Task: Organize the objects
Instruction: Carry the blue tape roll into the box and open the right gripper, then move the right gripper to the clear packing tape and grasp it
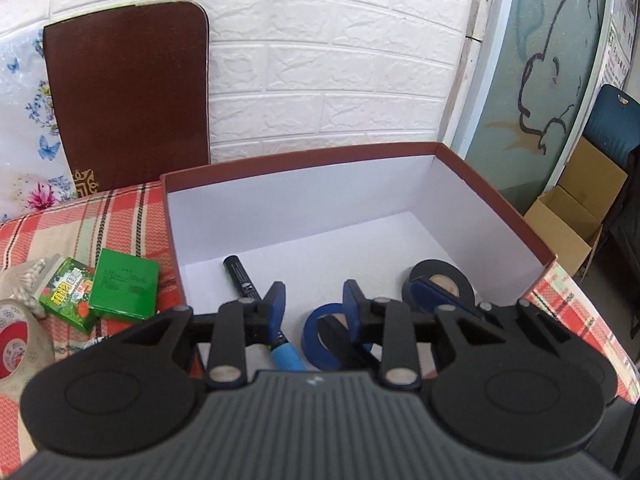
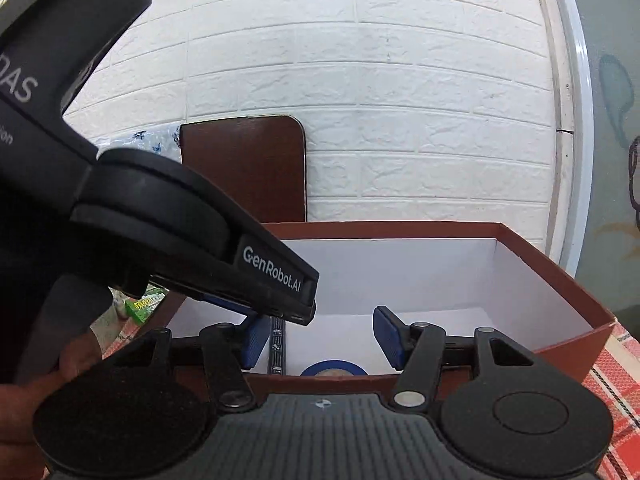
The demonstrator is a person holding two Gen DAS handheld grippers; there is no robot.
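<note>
I have the brown box [image 1: 500, 216] open ahead, already holding the black tape roll [image 1: 440, 280] at 3 o'clock, the blue tape roll [image 1: 320, 336] and the marker [image 1: 244, 276]. My left gripper [image 1: 314, 300] hangs empty, jaws wide; my right gripper [image 2: 320, 336] likewise. The green cartons [image 1: 120, 290] lie outside at 9 o'clock: I'd swing left, straddle one squarely, then close.
</note>
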